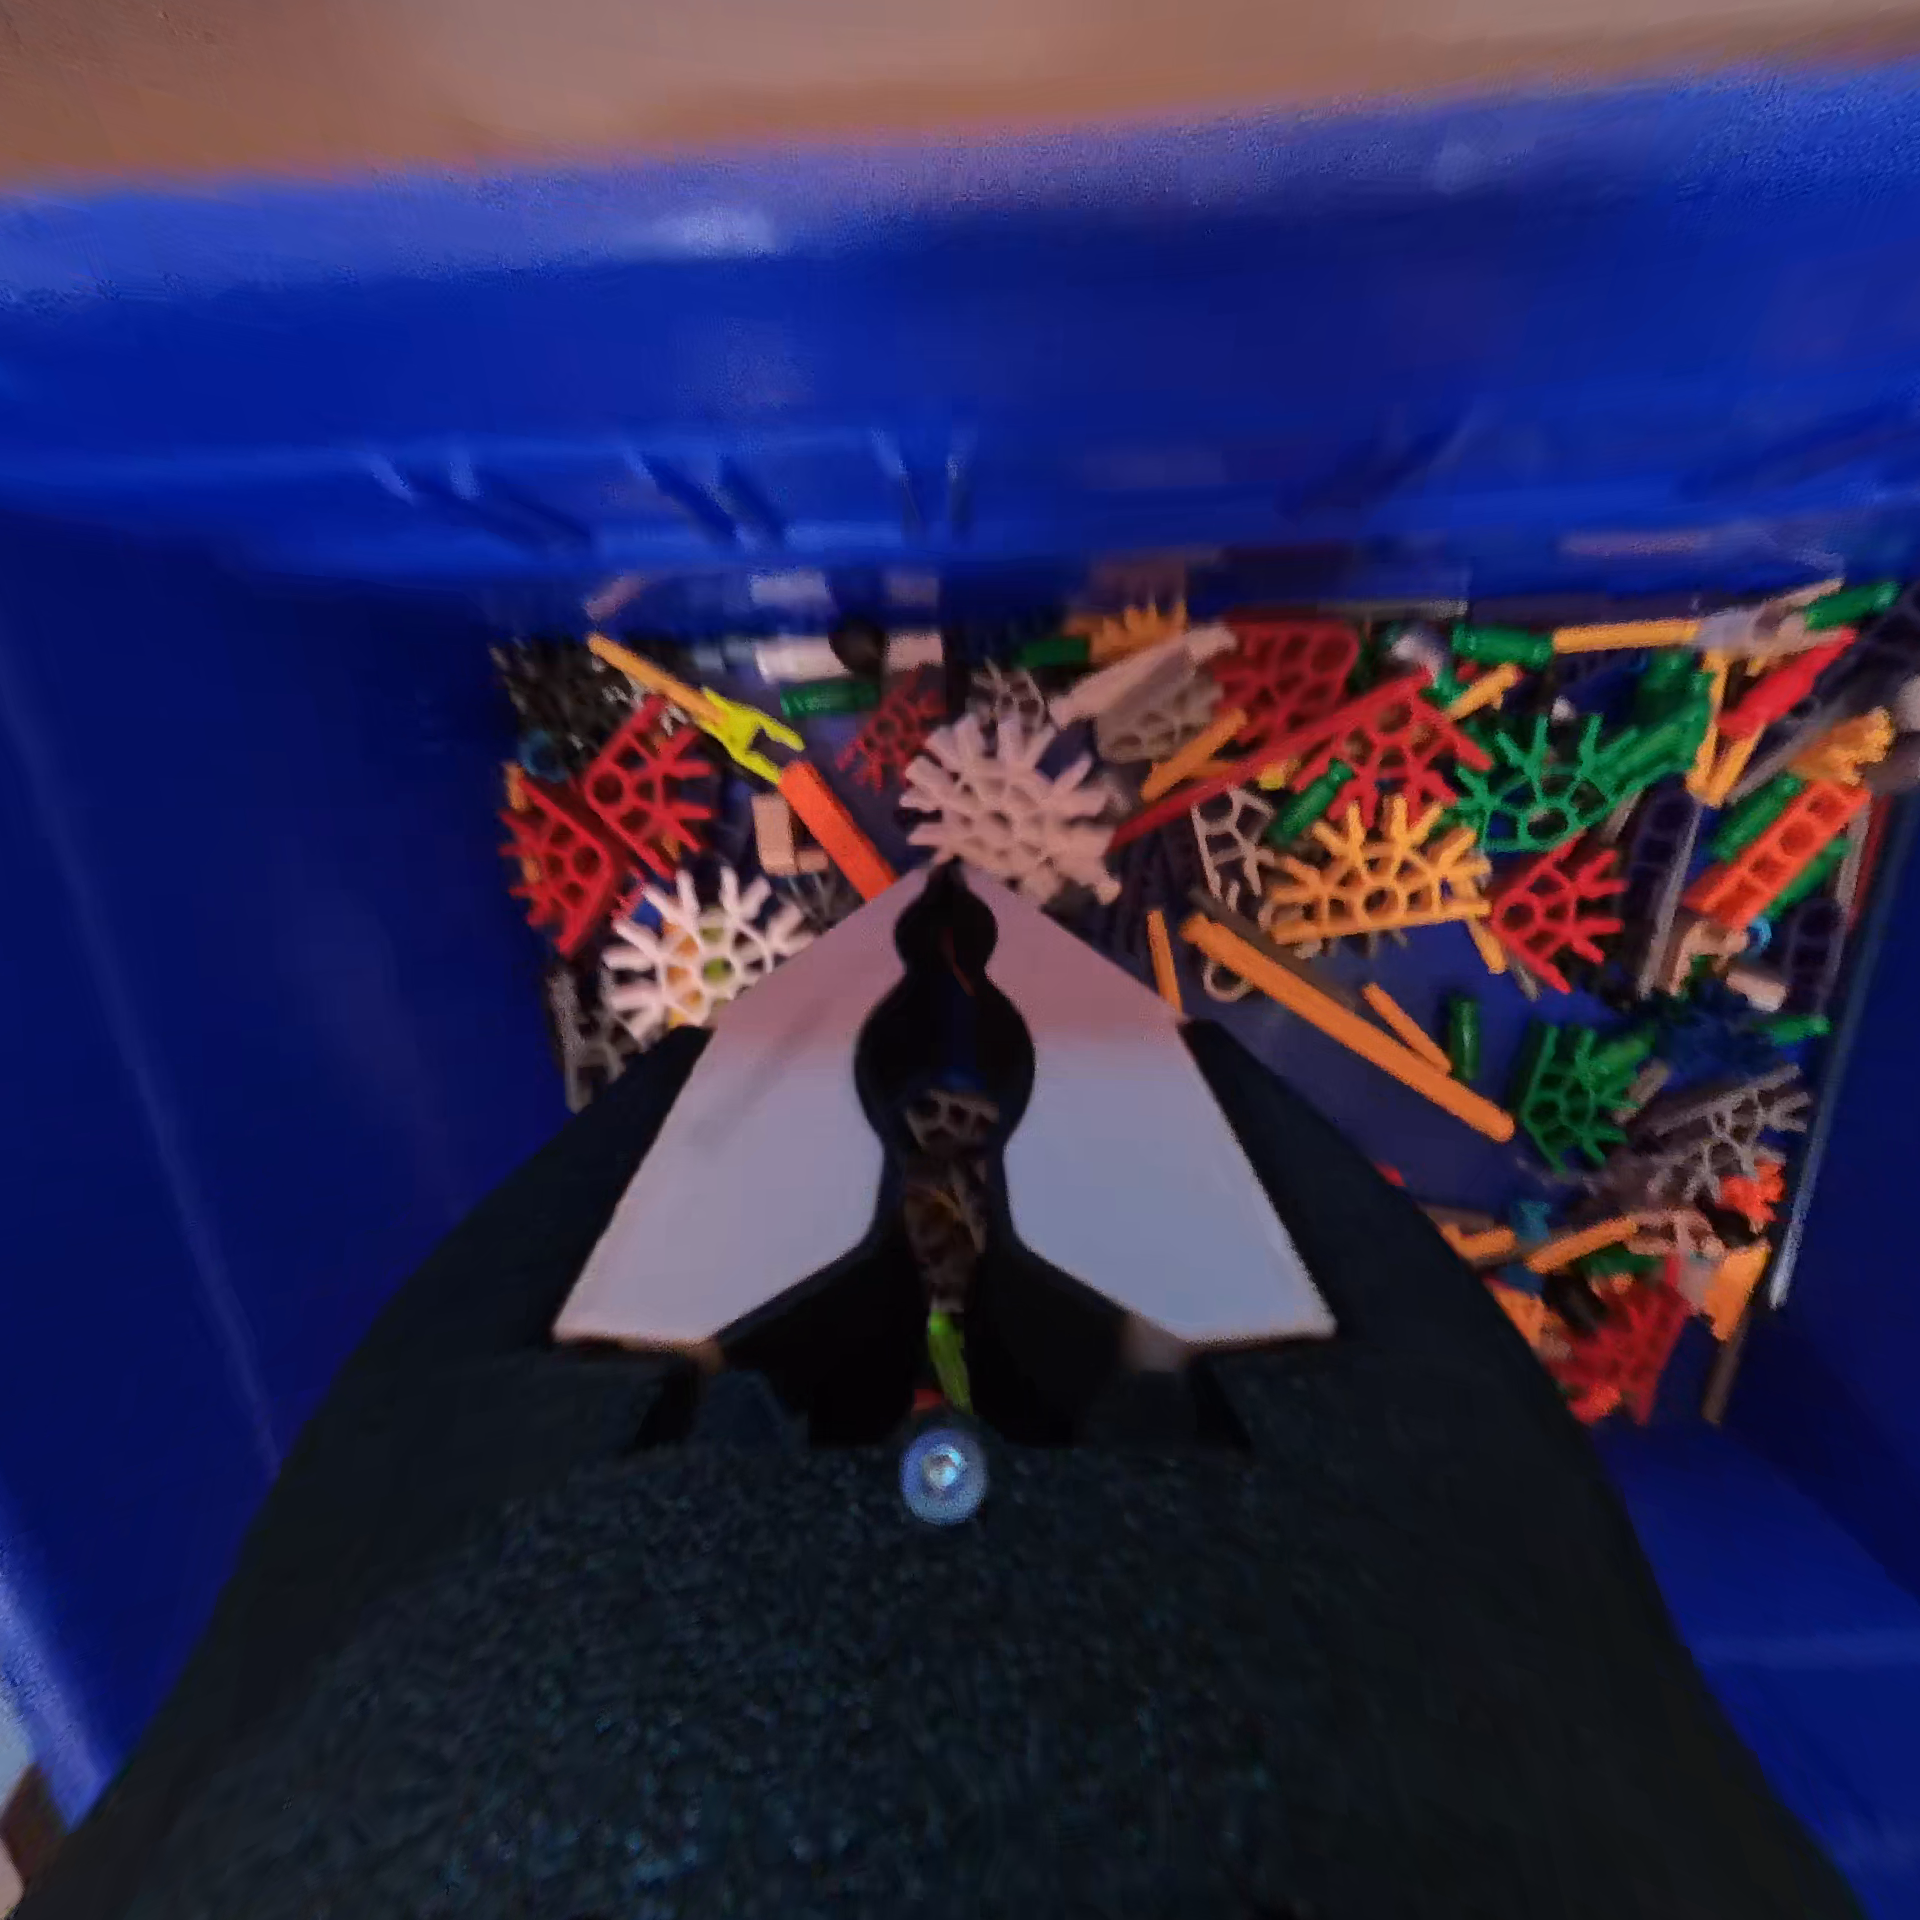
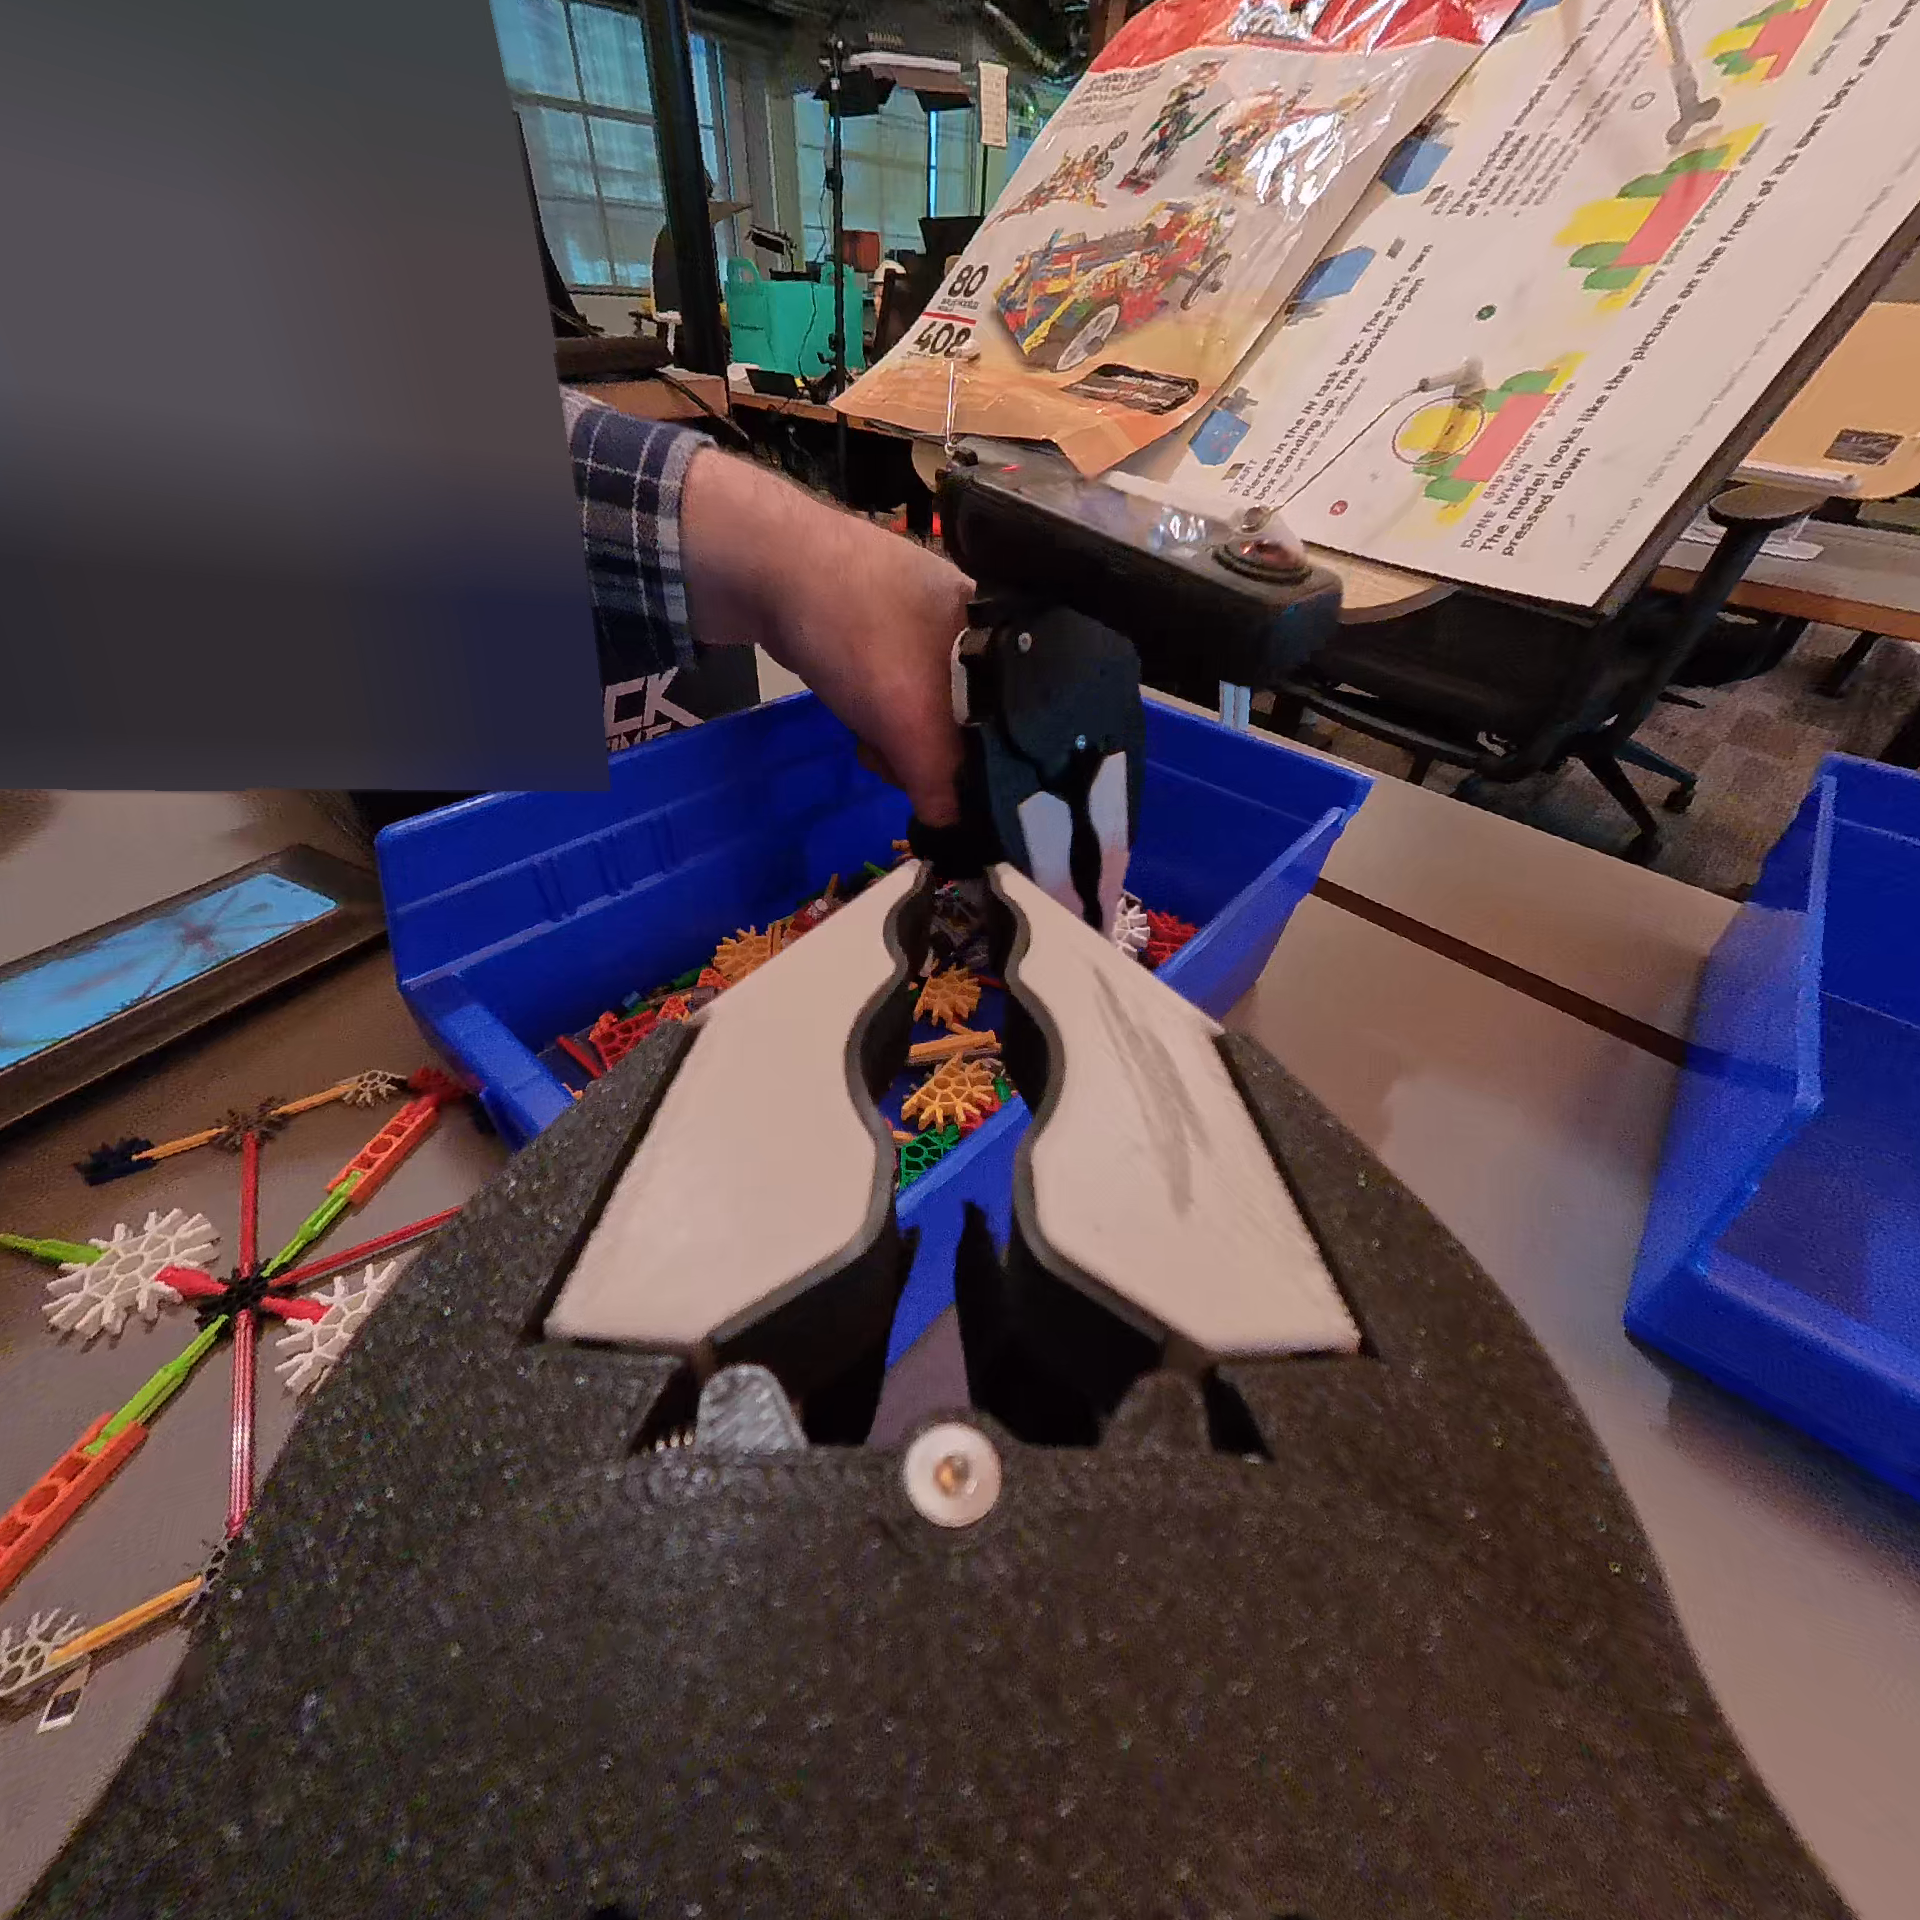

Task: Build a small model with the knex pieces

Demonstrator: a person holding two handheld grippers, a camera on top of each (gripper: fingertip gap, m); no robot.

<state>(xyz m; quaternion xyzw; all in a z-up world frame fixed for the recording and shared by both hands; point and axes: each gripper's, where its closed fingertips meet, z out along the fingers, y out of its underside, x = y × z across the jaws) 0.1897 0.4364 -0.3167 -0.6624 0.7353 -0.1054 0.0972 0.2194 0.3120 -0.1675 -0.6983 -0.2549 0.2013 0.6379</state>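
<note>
My left gripper point(image 1: 940, 881) is down inside a blue bin point(image 1: 935, 364), its tips together just over a heap of plastic construction pieces. A white snowflake connector point(image 1: 1003, 821) lies right at its tips. Nothing clearly shows clamped between them. Red connectors point(image 1: 623, 810) and orange rods point(image 1: 1340, 1018) lie around. In the right wrist view a hand point(image 2: 831, 623) holds this left gripper point(image 2: 1086, 894) in the bin point(image 2: 675, 883). My right gripper point(image 2: 958, 873) hovers over the bin's near wall, its jaws a narrow gap apart and empty.
A part-built model point(image 2: 244, 1288) of rods and white, black and orange connectors lies on the table at left. A second blue bin point(image 2: 1787, 1143) stands at right. A tilted instruction board point(image 2: 1507, 312) rises behind the bin. A framed screen point(image 2: 156, 966) lies far left.
</note>
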